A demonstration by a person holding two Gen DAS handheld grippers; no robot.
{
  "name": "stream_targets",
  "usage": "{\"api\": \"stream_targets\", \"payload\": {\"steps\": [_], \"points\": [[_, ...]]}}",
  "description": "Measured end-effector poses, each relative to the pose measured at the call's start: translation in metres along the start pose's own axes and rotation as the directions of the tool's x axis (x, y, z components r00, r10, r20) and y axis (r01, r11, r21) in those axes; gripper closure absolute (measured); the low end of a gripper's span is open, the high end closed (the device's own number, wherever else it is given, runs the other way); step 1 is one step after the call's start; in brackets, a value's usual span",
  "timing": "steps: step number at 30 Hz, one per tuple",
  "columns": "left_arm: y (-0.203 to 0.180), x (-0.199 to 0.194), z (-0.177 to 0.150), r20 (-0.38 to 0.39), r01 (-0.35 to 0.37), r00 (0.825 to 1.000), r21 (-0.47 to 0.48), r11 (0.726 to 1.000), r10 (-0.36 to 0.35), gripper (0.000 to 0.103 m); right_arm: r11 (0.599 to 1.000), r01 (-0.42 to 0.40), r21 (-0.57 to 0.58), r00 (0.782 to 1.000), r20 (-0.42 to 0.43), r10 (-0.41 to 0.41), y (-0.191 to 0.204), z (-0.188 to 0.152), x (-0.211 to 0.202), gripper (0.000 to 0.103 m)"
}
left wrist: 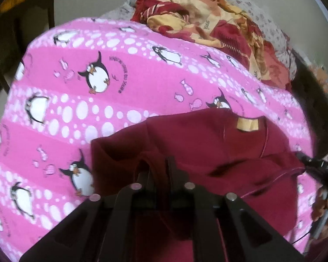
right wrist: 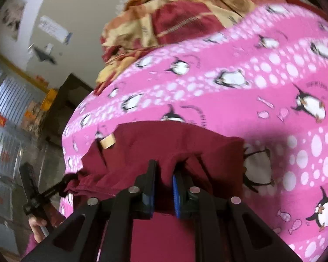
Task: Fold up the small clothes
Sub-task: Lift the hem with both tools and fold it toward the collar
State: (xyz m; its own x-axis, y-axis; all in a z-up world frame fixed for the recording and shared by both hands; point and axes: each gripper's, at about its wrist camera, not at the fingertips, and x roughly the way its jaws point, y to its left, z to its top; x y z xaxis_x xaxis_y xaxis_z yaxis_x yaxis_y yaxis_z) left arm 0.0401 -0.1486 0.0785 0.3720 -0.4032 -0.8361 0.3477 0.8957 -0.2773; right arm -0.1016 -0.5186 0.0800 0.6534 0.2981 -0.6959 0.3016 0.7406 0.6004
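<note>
Black left hand-held gripper point(left wrist: 158, 170) nearest, jaws nearly together and pinching a raised fold of the maroon garment point(left wrist: 207, 144). Right hand-held gripper point(right wrist: 165, 174) likewise narrowed onto a bunched near edge of the same garment point(right wrist: 164, 144), blue pads point(right wrist: 177, 194) pressed against the cloth. Spread flat beyond both, toward the far side, on a pink bedsheet point(left wrist: 124, 69) printed with penguins and white dots. Small tan label point(left wrist: 248, 124) at the garment's far edge. Plenty of bare sheet to the left of the left gripper, to the right of the right one, and beyond the garment's far edge. Crumpled red and yellow blanket point(left wrist: 207, 21) heaped at the far end of the bed, well apart from the garment. Bed edge dropping away at the left of the right wrist view, toward dark furniture point(right wrist: 70, 96). Near part of the garment hidden under the gripper frames. Both views motion-blurred; print lettering on the sheet unreadable. Person's hand point(right wrist: 40, 222) cut off at the frame edge, holding the other tool.
</note>
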Motion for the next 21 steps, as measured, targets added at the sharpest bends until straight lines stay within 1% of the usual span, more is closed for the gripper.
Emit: {"api": "stream_targets", "payload": {"steps": [1,2,3,4,5,6,7,8,9,10,12,13,14,15,17,18,20,21], "points": [[0.001,-0.001,0.001,-0.004,0.012,1.000,-0.008,1.000,-0.012,0.084,1.000,-0.017,0.005,0.999,0.033,0.017,-0.001,-0.001,-0.008,0.073],[0.003,-0.003,0.002,-0.006,0.042,0.999,-0.021,0.999,-0.042,0.079,1.000,-0.016,-0.003,0.997,0.070,0.017,0.000,-0.002,-0.018,0.059],[0.003,-0.007,0.002,-0.002,0.068,0.998,-0.026,0.997,-0.068,0.068,1.000,-0.011,-0.018,0.994,0.108,0.013,0.003,-0.004,-0.028,0.054],[0.003,-0.011,0.001,0.001,0.082,0.997,-0.028,0.996,-0.082,0.059,0.999,-0.006,-0.039,0.991,0.131,0.011,0.006,-0.006,-0.039,0.050],[0.003,-0.017,0.001,0.006,0.103,0.995,-0.028,0.994,-0.103,0.056,0.998,0.002,-0.058,0.991,0.133,0.006,0.009,-0.009,-0.045,0.050],[0.001,-0.021,0.000,0.013,0.109,0.994,-0.025,0.994,-0.108,0.050,0.997,0.007,-0.072,0.992,0.127,0.002,0.011,-0.012,-0.049,0.050],[-0.001,-0.025,-0.001,0.021,0.100,0.995,-0.016,0.995,-0.100,0.041,0.996,0.007,-0.094,0.994,0.110,0.003,0.015,-0.018,-0.051,0.050],[-0.004,-0.031,-0.002,0.044,0.063,0.997,0.004,0.998,-0.063,0.037,0.994,0.006,-0.113,0.996,0.086,0.003,0.019,-0.022,-0.050,0.050],[-0.007,-0.041,-0.004,0.102,0.020,0.995,0.029,0.999,-0.023,0.030,0.991,0.015,-0.136,0.998,0.057,-0.007,0.024,-0.027,-0.045,0.050],[-0.006,-0.046,-0.003,0.131,0.008,0.991,0.036,0.999,-0.012,0.025,0.985,0.031,-0.170,0.999,0.038,-0.025,0.030,-0.032,-0.040,0.051],[-0.005,-0.053,-0.003,0.183,-0.020,0.983,0.030,0.999,0.014,0.023,0.974,0.054,-0.218,0.998,0.026,-0.050,0.039,-0.036,-0.029,0.051],[-0.004,-0.052,-0.002,0.178,-0.020,0.984,0.031,0.999,0.015,0.023,0.970,0.062,-0.233,0.998,0.019,-0.059,0.044,-0.034,-0.020,0.051],[-0.007,-0.046,0.000,0.156,-0.023,0.988,0.044,0.999,0.016,0.023,0.970,0.063,-0.234,0.998,0.021,-0.059,0.046,-0.031,-0.015,0.051],[-0.009,-0.041,0.000,0.144,-0.037,0.989,0.053,0.998,0.029,0.023,0.971,0.059,-0.230,0.998,0.027,-0.054,0.047,-0.027,-0.008,0.051],[-0.011,-0.029,0.000,0.129,-0.089,0.988,0.064,0.994,0.080,0.022,0.972,0.073,-0.223,0.997,0.053,-0.063,0.049,-0.015,0.006,0.051],[-0.010,-0.019,0.002,0.119,-0.112,0.987,0.062,0.992,0.104,0.022,0.971,0.095,-0.219,0.994,0.069,-0.081,0.049,-0.008,0.014,0.051],[-0.005,-0.002,0.007,0.107,-0.139,0.985,0.039,0.989,0.135,0.022,0.971,0.143,-0.189,0.988,0.092,-0.127,0.043,0.007,0.031,0.051],[0.001,0.010,0.012,0.102,-0.167,0.981,0.013,0.986,0.165,0.022,0.974,0.154,-0.169,0.986,0.095,-0.139,0.038,0.012,0.038,0.051]]}}
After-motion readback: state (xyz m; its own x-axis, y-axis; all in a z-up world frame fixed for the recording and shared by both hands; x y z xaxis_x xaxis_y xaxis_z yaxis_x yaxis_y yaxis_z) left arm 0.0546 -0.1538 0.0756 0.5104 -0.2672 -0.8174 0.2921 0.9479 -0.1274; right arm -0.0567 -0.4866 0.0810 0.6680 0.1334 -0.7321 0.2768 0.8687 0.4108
